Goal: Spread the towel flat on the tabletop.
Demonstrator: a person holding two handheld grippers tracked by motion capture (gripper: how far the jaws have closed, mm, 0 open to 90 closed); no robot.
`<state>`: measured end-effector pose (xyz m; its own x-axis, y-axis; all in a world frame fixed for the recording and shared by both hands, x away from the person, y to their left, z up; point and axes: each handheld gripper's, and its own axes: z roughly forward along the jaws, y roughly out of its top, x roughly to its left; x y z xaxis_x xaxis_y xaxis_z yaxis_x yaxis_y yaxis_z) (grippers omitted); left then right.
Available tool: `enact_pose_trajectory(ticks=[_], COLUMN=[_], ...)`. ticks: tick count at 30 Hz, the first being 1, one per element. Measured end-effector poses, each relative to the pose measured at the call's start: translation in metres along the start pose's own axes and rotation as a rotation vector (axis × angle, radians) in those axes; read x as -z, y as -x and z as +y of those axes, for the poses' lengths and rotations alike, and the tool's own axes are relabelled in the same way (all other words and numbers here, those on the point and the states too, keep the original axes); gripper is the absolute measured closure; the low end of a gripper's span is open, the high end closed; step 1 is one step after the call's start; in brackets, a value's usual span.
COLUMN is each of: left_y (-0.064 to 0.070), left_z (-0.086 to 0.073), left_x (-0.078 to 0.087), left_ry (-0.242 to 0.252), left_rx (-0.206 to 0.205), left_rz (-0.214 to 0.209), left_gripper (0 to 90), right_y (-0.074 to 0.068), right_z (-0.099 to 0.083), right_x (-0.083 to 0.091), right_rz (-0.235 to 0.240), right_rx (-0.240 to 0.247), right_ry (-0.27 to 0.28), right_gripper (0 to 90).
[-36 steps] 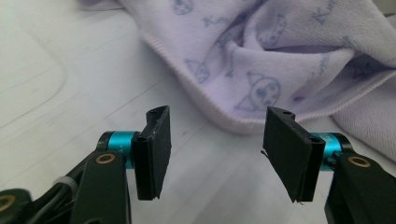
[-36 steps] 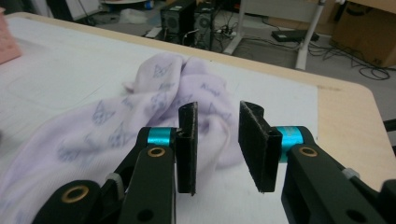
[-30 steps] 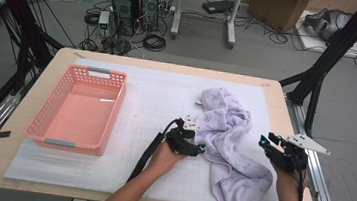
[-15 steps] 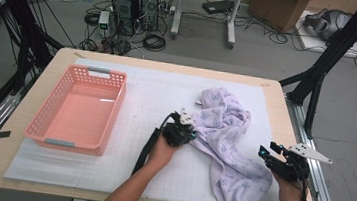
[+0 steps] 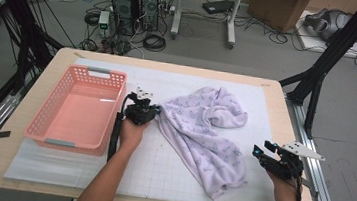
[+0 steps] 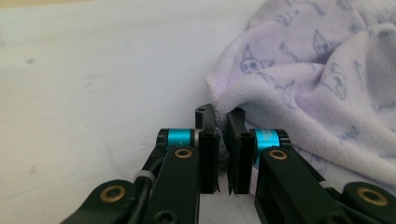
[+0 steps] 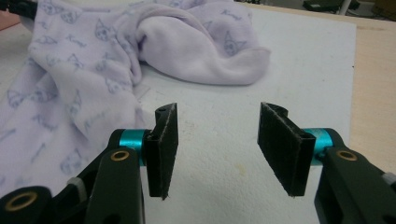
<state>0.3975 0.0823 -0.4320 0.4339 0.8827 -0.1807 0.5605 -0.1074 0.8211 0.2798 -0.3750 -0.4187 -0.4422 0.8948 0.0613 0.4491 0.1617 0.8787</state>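
Grey workshop flooring strewn with cables and computer towers [image 5: 136, 0] is seen beyond a wooden tabletop [image 5: 19, 164] covered by a white mat [image 5: 159, 164]. On that mat a lilac towel [image 5: 203, 133] printed with small cartoon faces is spread out, reaching from the left tongs [image 5: 154, 109] down toward the right tongs [image 5: 260, 152]. The left tongs [image 6: 221, 126] are pressed together on a corner of the towel [image 6: 317, 84], with cloth pinched between the pads. The right tongs [image 7: 215, 140] are held with the pads well apart and nothing between them; bare mat is seen in the gap, the towel [image 7: 93, 70] lying ahead of them and to their left in the right gripper view. A pink plastic basket [image 5: 52, 132] stands just beside the left tongs, on the side away from the towel.

Compared with the frame half a second earlier, the left tongs have been carried farther from the person and toward the basket, and the clamped corner has been drawn along, so the towel is now stretched into a longer, flatter strip rather than a crumpled heap. The right tongs are kept near the tabletop's near right edge, just off the towel's lower end, not touching it.
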Motion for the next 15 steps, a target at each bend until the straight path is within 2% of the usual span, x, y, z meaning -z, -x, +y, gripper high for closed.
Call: enact_pose_trajectory(ticks=[1, 2, 4, 6, 11, 15], left_y=[0.000, 0.001, 0.002, 0.005, 0.012, 0.017], left_z=[-0.002, -0.003, -0.005, -0.006, -0.007, -0.011], left_x=[0.001, 0.003, 0.008, 0.012, 0.029, 0.038], left_ry=[0.002, 0.014, 0.038, 0.031, 0.065, 0.060], left_rx=[-0.003, -0.003, 0.018, -0.001, -0.058, -0.101], left_rz=[-0.014, -0.019, -0.053, -0.063, -0.103, -0.131], left_gripper=[81.9, 76.5, 61.1, 51.2, 47.4, 47.5], right_y=[0.000, 0.000, 0.001, 0.001, -0.006, -0.019], right_z=[0.000, 0.000, 0.000, -0.001, -0.001, 0.000], right_x=[0.000, 0.000, -0.002, -0.004, -0.015, -0.032], right_rz=[0.000, 0.001, 0.001, 0.005, 0.033, 0.082], right_rx=[-0.003, -0.009, -0.006, -0.007, 0.004, 0.036], right_ry=[-0.002, -0.003, -0.001, -0.011, -0.041, -0.081], right_gripper=[46.9, 46.9, 46.7, 46.7, 49.2, 54.8])
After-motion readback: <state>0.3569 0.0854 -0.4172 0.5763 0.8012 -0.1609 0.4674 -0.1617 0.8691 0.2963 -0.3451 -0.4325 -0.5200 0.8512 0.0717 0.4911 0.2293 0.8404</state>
